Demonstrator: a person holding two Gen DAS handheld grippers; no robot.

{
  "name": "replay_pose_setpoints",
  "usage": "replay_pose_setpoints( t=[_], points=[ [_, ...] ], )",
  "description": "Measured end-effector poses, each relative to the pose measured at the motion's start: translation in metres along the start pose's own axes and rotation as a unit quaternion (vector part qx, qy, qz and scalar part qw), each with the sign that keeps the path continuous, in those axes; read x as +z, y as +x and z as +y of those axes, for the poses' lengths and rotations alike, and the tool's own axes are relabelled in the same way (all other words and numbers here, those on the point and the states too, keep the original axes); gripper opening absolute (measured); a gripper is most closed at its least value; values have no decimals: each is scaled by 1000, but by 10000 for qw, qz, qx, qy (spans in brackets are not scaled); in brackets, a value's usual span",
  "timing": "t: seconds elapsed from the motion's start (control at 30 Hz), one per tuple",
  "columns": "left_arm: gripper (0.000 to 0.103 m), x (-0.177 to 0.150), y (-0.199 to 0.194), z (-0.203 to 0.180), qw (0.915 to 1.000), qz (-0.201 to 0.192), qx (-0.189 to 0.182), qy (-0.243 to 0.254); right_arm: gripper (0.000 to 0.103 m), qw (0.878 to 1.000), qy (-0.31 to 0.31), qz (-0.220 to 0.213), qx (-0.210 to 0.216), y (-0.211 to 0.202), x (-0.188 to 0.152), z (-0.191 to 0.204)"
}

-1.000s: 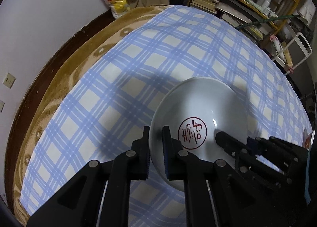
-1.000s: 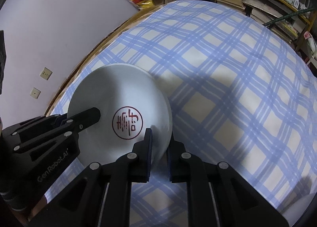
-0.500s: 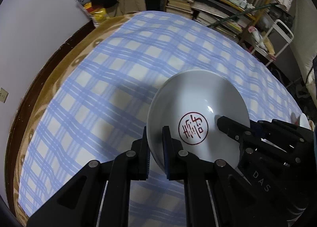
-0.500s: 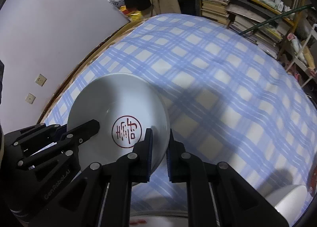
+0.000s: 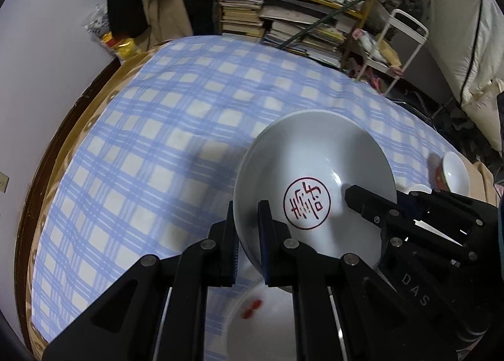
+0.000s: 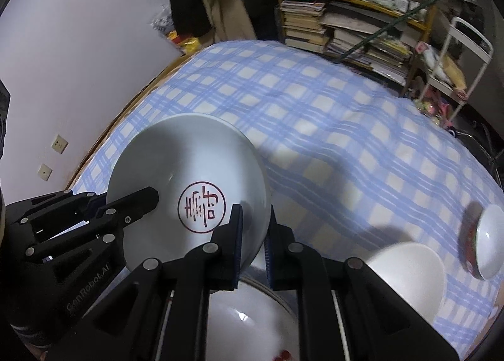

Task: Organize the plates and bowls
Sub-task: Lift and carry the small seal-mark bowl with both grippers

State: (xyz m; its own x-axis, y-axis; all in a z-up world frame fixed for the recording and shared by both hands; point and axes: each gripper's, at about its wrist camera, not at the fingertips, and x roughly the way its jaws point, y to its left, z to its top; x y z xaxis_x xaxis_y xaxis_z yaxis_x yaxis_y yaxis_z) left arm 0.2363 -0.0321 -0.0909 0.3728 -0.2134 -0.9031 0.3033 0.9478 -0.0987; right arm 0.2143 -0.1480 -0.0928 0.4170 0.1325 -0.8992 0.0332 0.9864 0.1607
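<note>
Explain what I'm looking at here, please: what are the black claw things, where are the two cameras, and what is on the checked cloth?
No robot: a person carries a two-finger gripper in each hand, each with a fisheye camera looking along its fingers. One picture is from the left gripper, the other from the right gripper. Both are clamped on opposite rims of one white bowl with a red seal mark, held above the blue checked tablecloth. Below it sits a white plate with red spots. Farther right on the cloth are a plain white dish and a red-sided bowl. Shelves of books stand behind.
</note>
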Motion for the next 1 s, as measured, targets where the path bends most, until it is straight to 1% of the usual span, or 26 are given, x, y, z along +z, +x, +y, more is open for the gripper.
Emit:
replay_pose_setpoints(
  t=[0.17,0.33,0.47,0.73,0.9,1.0],
  points=[
    [11,-5,-9,-37,9997,15,-84,216,14,9998,106,-77,-161,-21,-13,-24],
    [12,-12,-10,-67,9991,98,-275,310,14,9989,278,-183,-329,-42,-29,-50],
    [12,-17,-10,-89,9983,127,-254,504,14,9981,355,-165,-467,-49,-39,-66],
    [12,-23,-9,-123,9967,198,-339,705,14,9961,665,-209,-533,-61,-59,-97],
    [12,-28,-2,-137,9960,290,-353,767,14,9948,805,-223,-589,-62,-71,-109],
    [12,-31,6,-142,9954,405,-359,788,14,9939,940,-192,-538,-59,-78,-117]
  ],
)
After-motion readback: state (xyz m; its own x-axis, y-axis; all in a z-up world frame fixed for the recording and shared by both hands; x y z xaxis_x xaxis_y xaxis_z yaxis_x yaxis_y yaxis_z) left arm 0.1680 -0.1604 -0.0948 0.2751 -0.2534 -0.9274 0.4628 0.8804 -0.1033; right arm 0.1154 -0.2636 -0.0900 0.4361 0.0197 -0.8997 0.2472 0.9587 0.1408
